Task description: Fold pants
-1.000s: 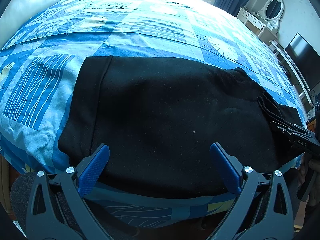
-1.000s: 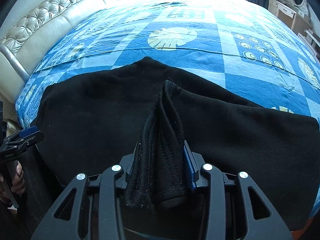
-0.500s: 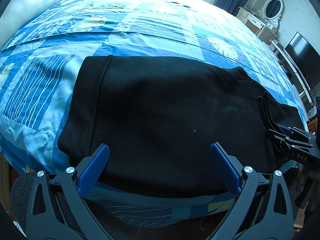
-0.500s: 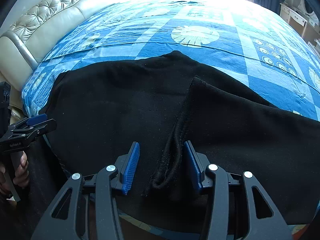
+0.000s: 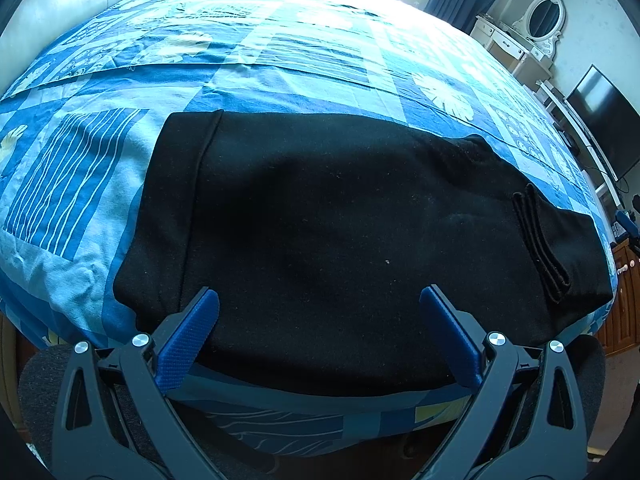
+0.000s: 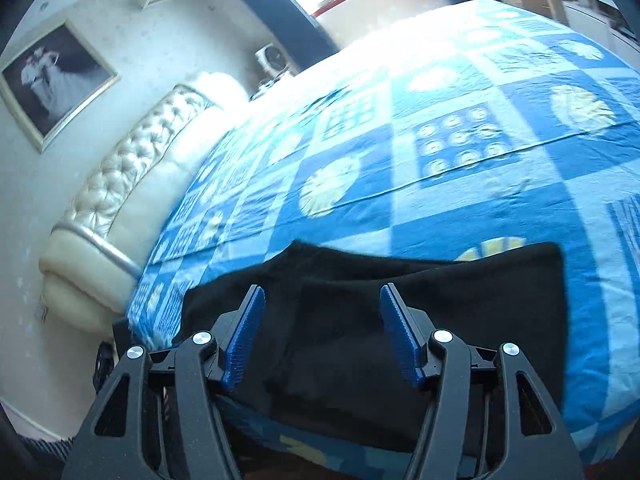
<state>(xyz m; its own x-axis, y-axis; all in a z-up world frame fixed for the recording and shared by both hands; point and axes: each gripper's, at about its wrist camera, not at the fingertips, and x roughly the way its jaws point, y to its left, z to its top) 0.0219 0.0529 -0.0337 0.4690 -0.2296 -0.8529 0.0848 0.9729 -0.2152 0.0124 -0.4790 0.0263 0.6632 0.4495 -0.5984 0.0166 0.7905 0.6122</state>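
Right gripper [image 6: 322,334] pulled back off the waistband, jaws opening and empty, black pants [image 5: 340,240] flat on blue bedspread [image 5: 280,68] beyond both, left gripper [image 5: 320,340] spread wide, grasping nothing

I see the pants [image 5: 328,216] as matt black cloth with a faintly fuzzy nap, lying on a smooth printed blue bedspread [image 5: 280,60]. My tongs' fingers [image 5: 188,336] look like matt black plastic with ribbed blue pads and shiny metal screws. The tufted headboard [image 6: 132,184], blurred here, seems glossy cream leather.
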